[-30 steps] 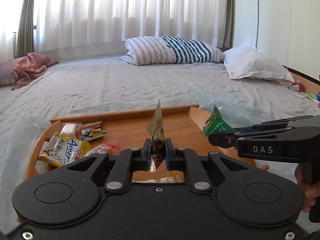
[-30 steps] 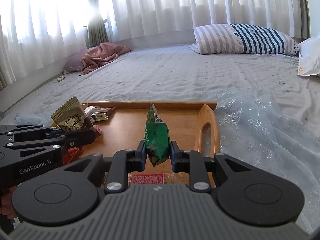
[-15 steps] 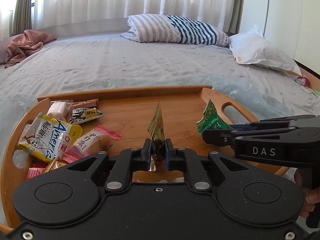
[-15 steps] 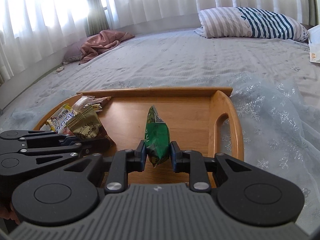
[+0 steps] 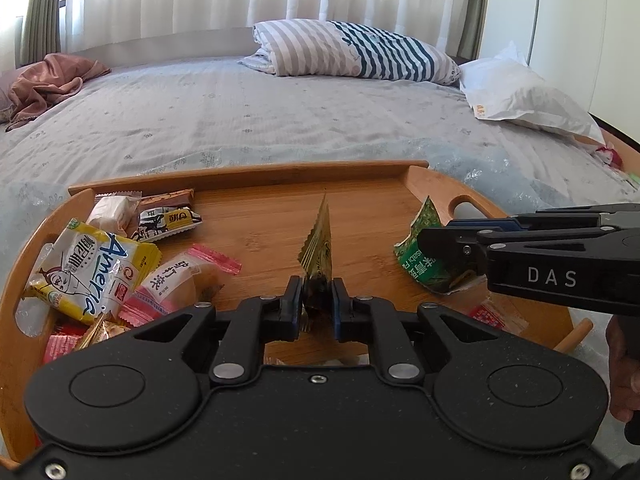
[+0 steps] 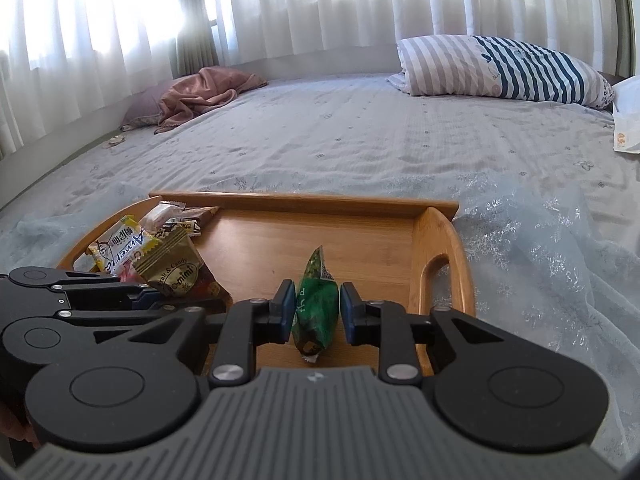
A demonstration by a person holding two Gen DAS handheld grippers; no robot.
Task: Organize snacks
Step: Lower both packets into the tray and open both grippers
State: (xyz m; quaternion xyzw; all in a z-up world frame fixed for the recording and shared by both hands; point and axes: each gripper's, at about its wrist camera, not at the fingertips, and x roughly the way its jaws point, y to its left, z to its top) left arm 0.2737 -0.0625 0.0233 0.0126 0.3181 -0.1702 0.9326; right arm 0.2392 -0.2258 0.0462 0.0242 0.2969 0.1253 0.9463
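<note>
A wooden tray (image 5: 248, 172) (image 6: 304, 200) lies on the bed. My left gripper (image 5: 316, 300) is shut on a gold candy packet (image 5: 318, 248) that stands upright on edge just above the middle of the tray. In the right wrist view the same gold packet (image 6: 172, 268) shows at the left, with the left gripper (image 6: 160, 300) on it. My right gripper (image 6: 316, 308) is shut on a green snack packet (image 6: 316, 304), held low over the right half of the tray near its handle. The left wrist view shows the right gripper (image 5: 440, 248) and green packet (image 5: 420, 256) from the side.
Several snacks lie piled at the tray's left end, among them a yellow packet (image 5: 92, 268) and a pink-wrapped cake (image 5: 180, 280). A striped pillow (image 5: 352, 48), a white pillow (image 5: 520, 96) and a pink blanket (image 5: 48, 80) lie further back on the bed. A hand (image 5: 624, 380) holds the right gripper.
Both grippers have come forward and down over the tray with their packets still held. Since half a second ago they have barely moved.
</note>
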